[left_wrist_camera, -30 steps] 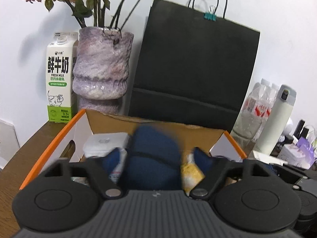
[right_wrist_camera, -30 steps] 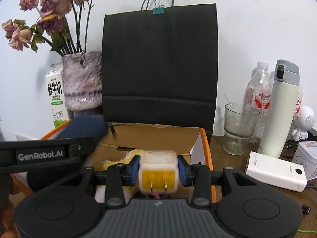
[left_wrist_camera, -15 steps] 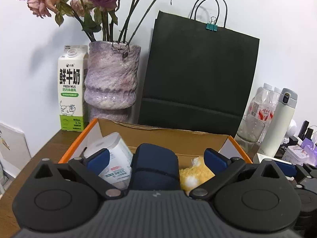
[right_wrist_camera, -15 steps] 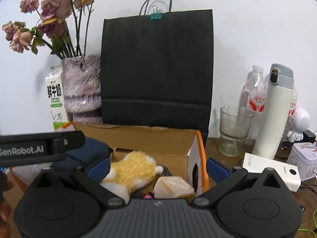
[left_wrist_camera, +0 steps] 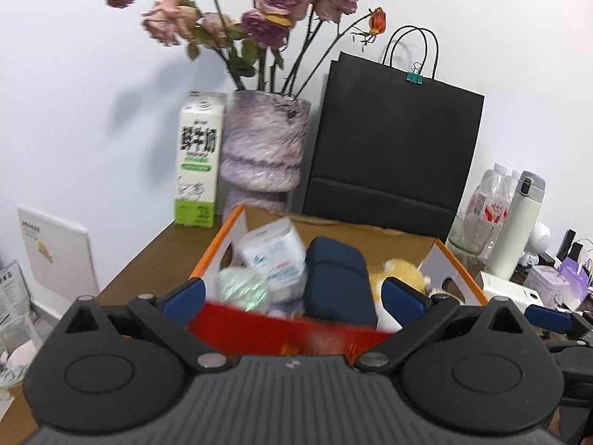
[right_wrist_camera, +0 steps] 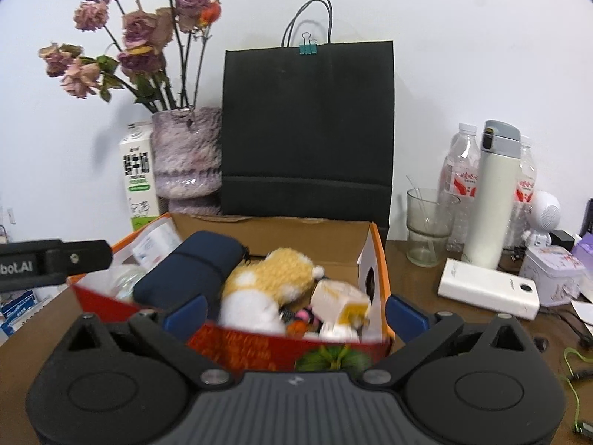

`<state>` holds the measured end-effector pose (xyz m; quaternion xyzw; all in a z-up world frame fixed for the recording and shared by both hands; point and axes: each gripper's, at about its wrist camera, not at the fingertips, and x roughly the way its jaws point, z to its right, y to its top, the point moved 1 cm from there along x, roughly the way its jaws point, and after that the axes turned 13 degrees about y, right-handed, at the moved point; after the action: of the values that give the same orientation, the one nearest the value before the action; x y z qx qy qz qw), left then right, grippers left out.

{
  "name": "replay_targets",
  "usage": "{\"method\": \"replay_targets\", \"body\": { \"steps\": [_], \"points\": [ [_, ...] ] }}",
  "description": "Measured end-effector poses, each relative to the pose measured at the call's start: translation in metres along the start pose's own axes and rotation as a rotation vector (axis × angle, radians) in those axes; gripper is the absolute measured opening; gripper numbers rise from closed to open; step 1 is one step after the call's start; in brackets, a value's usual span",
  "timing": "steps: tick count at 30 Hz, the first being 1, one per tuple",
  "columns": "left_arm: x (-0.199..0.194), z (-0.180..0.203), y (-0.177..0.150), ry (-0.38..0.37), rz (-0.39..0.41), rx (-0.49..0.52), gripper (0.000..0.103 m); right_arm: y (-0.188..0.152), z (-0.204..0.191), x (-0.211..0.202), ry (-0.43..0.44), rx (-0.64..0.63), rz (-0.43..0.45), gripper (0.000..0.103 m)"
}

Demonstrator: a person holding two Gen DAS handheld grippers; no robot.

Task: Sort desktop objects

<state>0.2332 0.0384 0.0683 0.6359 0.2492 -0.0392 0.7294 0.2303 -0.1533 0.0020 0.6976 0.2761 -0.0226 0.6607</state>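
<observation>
An orange-edged cardboard box [left_wrist_camera: 459, 278] [right_wrist_camera: 381, 259] with a red front wall holds the sorted items. Inside lie a navy case [left_wrist_camera: 337, 282] [right_wrist_camera: 189, 270], a yellow plush toy [left_wrist_camera: 400, 278] [right_wrist_camera: 270, 282], a white tissue pack [left_wrist_camera: 274, 256], a shiny ball [left_wrist_camera: 242, 289] and a white-and-yellow charger [right_wrist_camera: 341, 304]. My left gripper [left_wrist_camera: 294, 296] stands open in front of the box, with nothing between its fingers. My right gripper [right_wrist_camera: 296, 313] is open too and holds nothing. The left gripper's body [right_wrist_camera: 55, 259] shows at the left of the right wrist view.
Behind the box stand a black paper bag [right_wrist_camera: 307, 129], a purple vase [left_wrist_camera: 263, 148] of dried roses and a milk carton [left_wrist_camera: 198, 159]. To the right are a glass [right_wrist_camera: 424, 228], water bottles, a white thermos [right_wrist_camera: 489, 193], a white power bank [right_wrist_camera: 489, 289] and a tin [right_wrist_camera: 552, 272].
Both grippers opened and drew back from the box. The left let go of the navy case and the right let go of the charger; both now lie in the box.
</observation>
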Motion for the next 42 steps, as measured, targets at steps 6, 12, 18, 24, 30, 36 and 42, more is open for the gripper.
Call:
{"method": "replay_targets", "body": {
  "steps": [6, 12, 18, 24, 30, 36, 42],
  "points": [
    [-0.039, -0.018, -0.024, 0.0, -0.002, 0.021, 0.103, -0.021, -0.019, -0.044, 0.003, -0.011, 0.007, 0.103],
    [-0.066, -0.025, -0.048, 0.0, -0.004, 0.042, 0.103, -0.037, -0.034, -0.076, 0.011, 0.011, 0.03, 0.103],
    [-0.073, -0.024, -0.07, -0.02, -0.012, 0.077, 0.103, -0.053, -0.036, -0.088, 0.026, 0.032, 0.031, 0.103],
    [-0.068, -0.024, -0.078, -0.033, -0.025, 0.099, 0.103, -0.059, -0.038, -0.083, 0.035, 0.025, 0.009, 0.103],
    [-0.073, -0.025, -0.077, -0.026, 0.001, 0.093, 0.103, -0.06, -0.038, -0.084, 0.033, 0.027, 0.015, 0.103],
    [-0.076, -0.02, -0.078, -0.001, 0.021, 0.122, 0.103, -0.06, -0.039, -0.085, 0.027, 0.024, 0.022, 0.103],
    [-0.076, -0.02, -0.078, 0.006, 0.023, 0.122, 0.103, -0.061, -0.038, -0.084, 0.022, 0.026, 0.021, 0.103]
  ]
}}
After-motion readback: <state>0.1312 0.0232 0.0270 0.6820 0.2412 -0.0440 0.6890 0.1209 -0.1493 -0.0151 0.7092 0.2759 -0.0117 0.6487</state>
